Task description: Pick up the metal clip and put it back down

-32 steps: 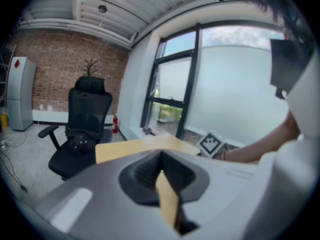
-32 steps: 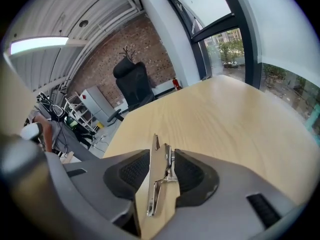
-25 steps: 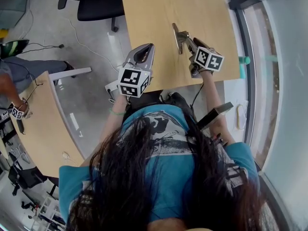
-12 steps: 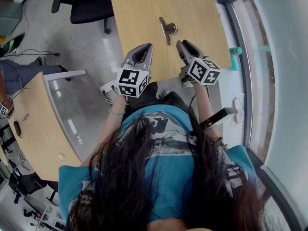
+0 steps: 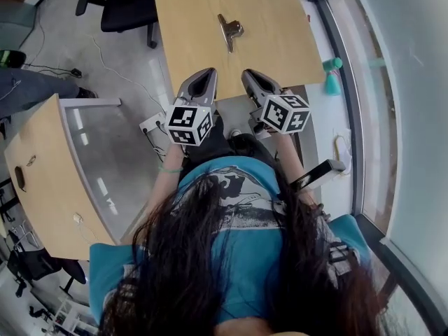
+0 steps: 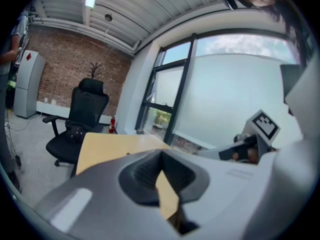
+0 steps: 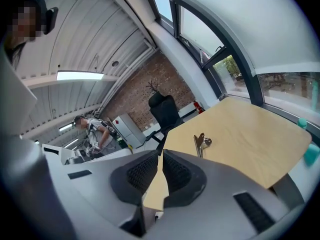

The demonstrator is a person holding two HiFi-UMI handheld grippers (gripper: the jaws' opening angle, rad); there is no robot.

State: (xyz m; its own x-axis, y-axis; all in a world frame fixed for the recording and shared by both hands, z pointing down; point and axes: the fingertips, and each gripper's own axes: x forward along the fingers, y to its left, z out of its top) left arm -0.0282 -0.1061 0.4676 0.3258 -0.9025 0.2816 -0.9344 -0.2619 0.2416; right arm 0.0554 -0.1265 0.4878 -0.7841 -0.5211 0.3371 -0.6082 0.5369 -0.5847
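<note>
- The metal clip (image 5: pixel 229 30) lies alone toward the far side of the tabletop (image 5: pixel 280 19), well apart from both claws.
- The right claw (image 5: pixel 250 75), at the near edge, has just been closing its jaws to a narrow slit, with nothing between them.
- The left claw (image 5: pixel 202 74), beside it, is pinched together and empty.
- By this showing the clip is already back down, and nothing appears left to do.

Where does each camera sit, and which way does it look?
Head view: on the person's head, down at table and metal clip; shows hair, left tool, right tool.
Left gripper view: on left tool, past shut jaws toward a window; right tool visible.
Right gripper view: on right tool, past empty jaws that have just been closing, toward the clip.
Head and right gripper views share the clip.
</note>
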